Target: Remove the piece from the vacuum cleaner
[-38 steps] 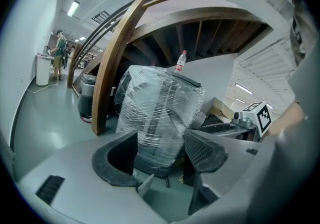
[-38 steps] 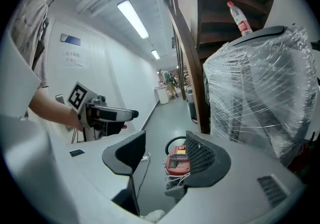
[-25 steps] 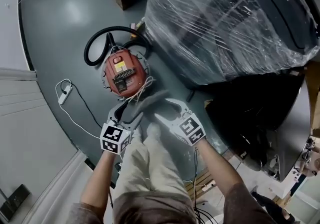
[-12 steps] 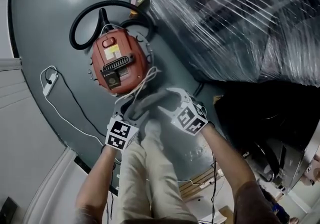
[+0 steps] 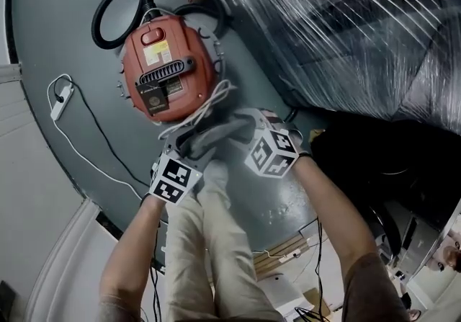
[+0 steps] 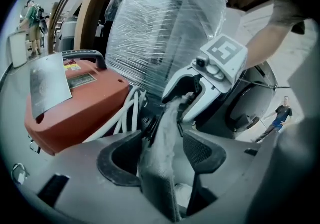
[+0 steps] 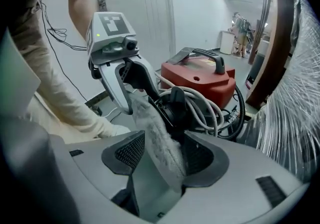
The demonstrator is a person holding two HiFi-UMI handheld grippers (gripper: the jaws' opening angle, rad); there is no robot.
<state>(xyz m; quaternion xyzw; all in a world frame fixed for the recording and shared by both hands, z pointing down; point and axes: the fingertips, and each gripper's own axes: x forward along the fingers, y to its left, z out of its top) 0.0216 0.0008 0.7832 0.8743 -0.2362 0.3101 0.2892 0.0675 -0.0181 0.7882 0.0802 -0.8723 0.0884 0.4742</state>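
Grey-green floor (image 5: pixel 72 39) underfoot, carrying a red vacuum cleaner (image 5: pixel 169 65) beside a film-wrapped load (image 5: pixel 338 25). Holding a grey, dusty fabric piece (image 5: pixel 216 137) strung between both grippers, just off the vacuum's near end by the looped white cord (image 5: pixel 202 108). Closing the left gripper (image 6: pixel 161 153) around it, pads not yet pressing. Right gripper (image 7: pixel 165 155) spread as well, with the piece leaning on one pad only. Could easily drop the piece, with neither pair of jaws clamped. Might also snag the cord if pulled away carelessly. Compared with a second ago, seeing the vacuum larger and further up-left in the head view, with the grippers and piece nearer to it.
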